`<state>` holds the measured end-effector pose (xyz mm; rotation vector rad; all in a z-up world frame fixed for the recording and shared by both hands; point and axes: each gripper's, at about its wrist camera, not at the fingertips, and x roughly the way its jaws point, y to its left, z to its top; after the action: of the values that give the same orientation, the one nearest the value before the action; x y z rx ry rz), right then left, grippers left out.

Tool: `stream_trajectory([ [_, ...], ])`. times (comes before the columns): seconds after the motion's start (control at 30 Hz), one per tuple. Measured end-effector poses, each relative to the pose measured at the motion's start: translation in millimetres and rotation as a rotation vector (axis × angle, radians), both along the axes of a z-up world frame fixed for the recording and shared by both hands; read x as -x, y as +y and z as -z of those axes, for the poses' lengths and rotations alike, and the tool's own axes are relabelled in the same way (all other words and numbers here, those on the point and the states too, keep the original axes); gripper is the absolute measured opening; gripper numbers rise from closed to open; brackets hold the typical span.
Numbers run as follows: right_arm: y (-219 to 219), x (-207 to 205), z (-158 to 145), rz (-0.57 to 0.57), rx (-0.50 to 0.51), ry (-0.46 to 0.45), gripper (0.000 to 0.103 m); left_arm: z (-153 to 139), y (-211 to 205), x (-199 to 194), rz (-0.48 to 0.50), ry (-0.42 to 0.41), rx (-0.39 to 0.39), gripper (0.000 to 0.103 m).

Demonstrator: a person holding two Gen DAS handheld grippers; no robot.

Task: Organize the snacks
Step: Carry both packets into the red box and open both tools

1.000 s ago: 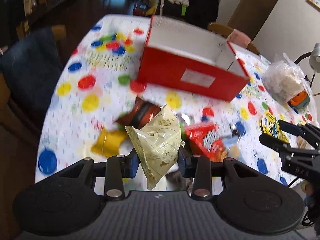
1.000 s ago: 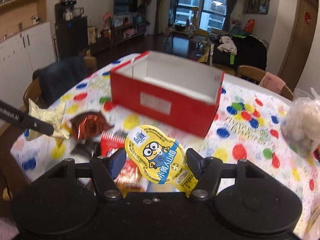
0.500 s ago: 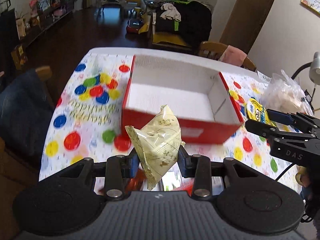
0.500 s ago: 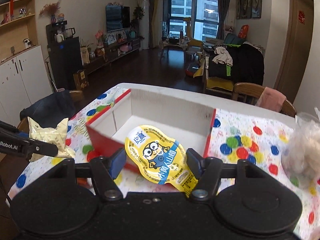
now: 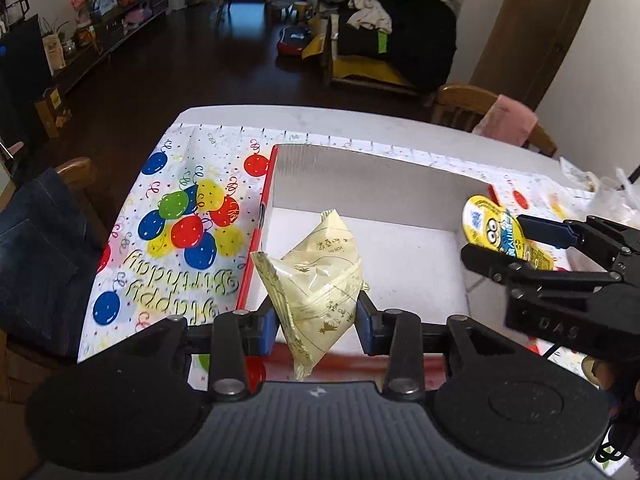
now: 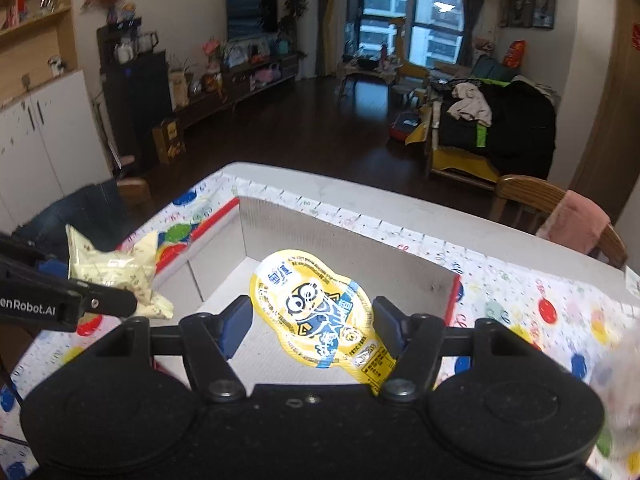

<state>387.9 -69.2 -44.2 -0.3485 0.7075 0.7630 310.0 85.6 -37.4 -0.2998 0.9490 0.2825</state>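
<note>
A pale yellow snack pouch (image 5: 316, 276) hangs pinched between the blue pads of my left gripper (image 5: 316, 320), over the near left part of the red box (image 5: 264, 216). The box is open-topped with a white inside, and nothing shows on its floor. My right gripper (image 6: 312, 324) is shut on a yellow packet with a goggle-eyed cartoon figure (image 6: 316, 312), held above the box's inside. In the left wrist view that packet (image 5: 496, 232) and the right gripper (image 5: 512, 252) sit over the box's right wall. The right wrist view shows the pale pouch (image 6: 116, 272) at the left.
The table wears a white cloth with coloured balloons (image 5: 180, 224). A chair with dark denim (image 5: 36, 248) stands at the left. A wooden chair with a pink cloth (image 6: 572, 216) stands at the far right corner. A clear bag (image 5: 612, 196) lies right of the box.
Both grippers have travelled forward over the table with their snacks, from above the loose snack pile to above the open box. The pile has dropped out of view.
</note>
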Motion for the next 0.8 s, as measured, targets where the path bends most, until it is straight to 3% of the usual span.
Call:
stream_trajectory([
  [0.27, 35.6, -20.1, 36.8, -0.095, 0.128, -0.001, 0.064, 22.6, 9.5, -42.4, -0.036, 0.079, -0.021, 0.038],
  [0.8, 65.9, -52.5, 97.3, -0.17, 0.318, 0.171, 0.064, 81.1, 9.9, -100.0, 0.023, 0.344, -0.022, 0.038],
])
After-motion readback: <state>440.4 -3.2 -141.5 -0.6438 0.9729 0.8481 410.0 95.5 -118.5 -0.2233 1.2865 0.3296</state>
